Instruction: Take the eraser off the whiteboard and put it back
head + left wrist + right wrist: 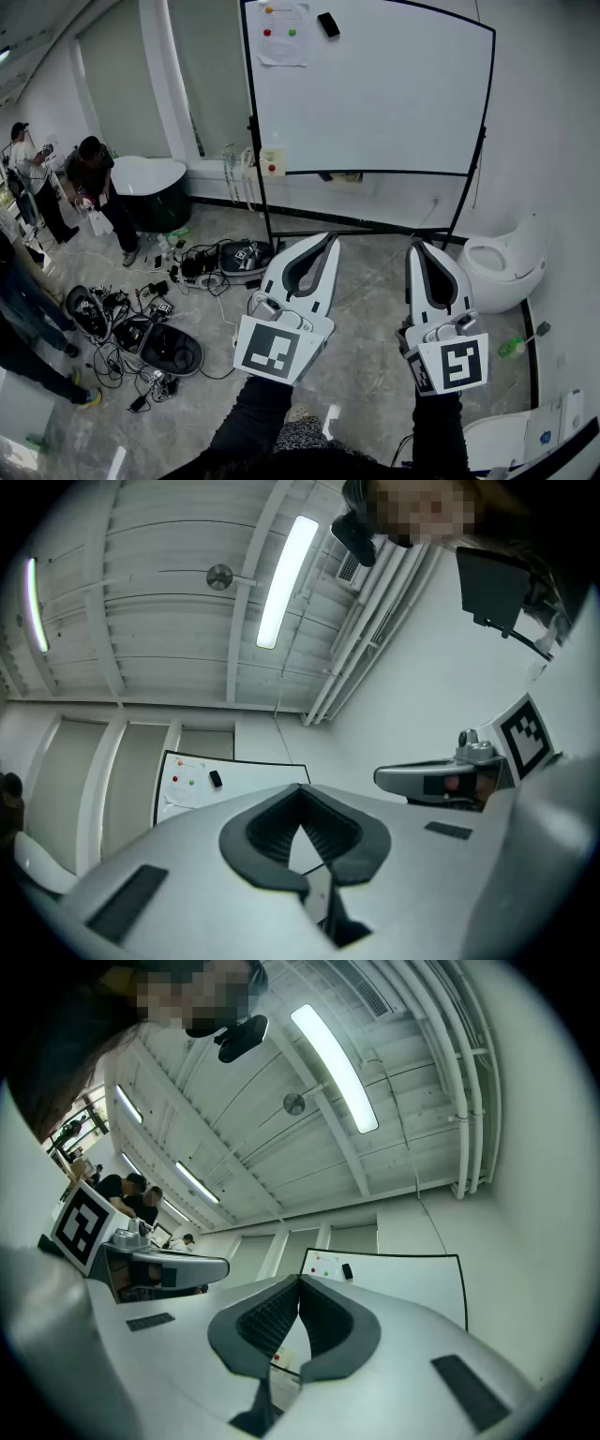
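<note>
Black eraser [328, 24]: stuck high on the board, near its top edge, just right of the paper. No claw touches it.
Board [394, 103]: white with a black frame, standing upright, well apart from both claws.
Paper [281, 36]: at the board's top left corner, with red and green dots on it.
Left claw [329, 238]: jaws together, tips touching, nothing between them. It points up a bit, toward the board.
Right claw [415, 246]: jaws together too, nothing held. It is beside the left claw and points the same way.
Floor [375, 309]: grey, below both claws.
Toilet [506, 267]: white, on the floor to the right of the board.
Cables [141, 328]: a messy pile with black gear, on the floor at the left.
People [94, 173]: standing far off at the left, next to a tub [150, 187].
</note>
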Demonstrator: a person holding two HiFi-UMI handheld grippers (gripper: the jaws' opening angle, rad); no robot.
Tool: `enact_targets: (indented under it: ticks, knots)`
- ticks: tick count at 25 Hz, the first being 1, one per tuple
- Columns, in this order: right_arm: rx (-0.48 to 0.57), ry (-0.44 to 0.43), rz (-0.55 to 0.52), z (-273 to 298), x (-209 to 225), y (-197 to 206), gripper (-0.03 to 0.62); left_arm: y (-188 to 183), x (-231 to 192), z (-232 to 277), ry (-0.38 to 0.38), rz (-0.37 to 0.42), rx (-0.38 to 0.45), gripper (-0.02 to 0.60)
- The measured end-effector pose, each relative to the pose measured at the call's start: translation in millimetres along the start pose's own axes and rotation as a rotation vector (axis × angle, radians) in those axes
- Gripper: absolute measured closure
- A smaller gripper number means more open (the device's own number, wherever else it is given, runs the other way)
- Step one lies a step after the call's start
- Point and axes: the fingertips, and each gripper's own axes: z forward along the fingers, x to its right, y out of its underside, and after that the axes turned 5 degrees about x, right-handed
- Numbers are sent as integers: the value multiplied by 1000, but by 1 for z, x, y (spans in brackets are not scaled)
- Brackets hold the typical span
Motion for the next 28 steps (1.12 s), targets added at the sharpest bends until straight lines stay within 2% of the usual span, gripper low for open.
enact_targets:
  ticks: [3, 9, 16, 28]
  knots:
    - [-42, 29, 5, 2, 3, 13, 585, 8, -6, 2, 5, -11, -8, 575]
    - [-38, 21, -15, 39, -1, 36, 585, 32, -45, 19, -2, -31, -7, 575]
    - [-32, 27, -53, 108, 8, 71, 585, 56, -107, 63, 4, -40, 30, 575]
    - [-4, 55, -79, 210, 18, 117, 585, 91, -187, 131, 66, -17, 38, 575]
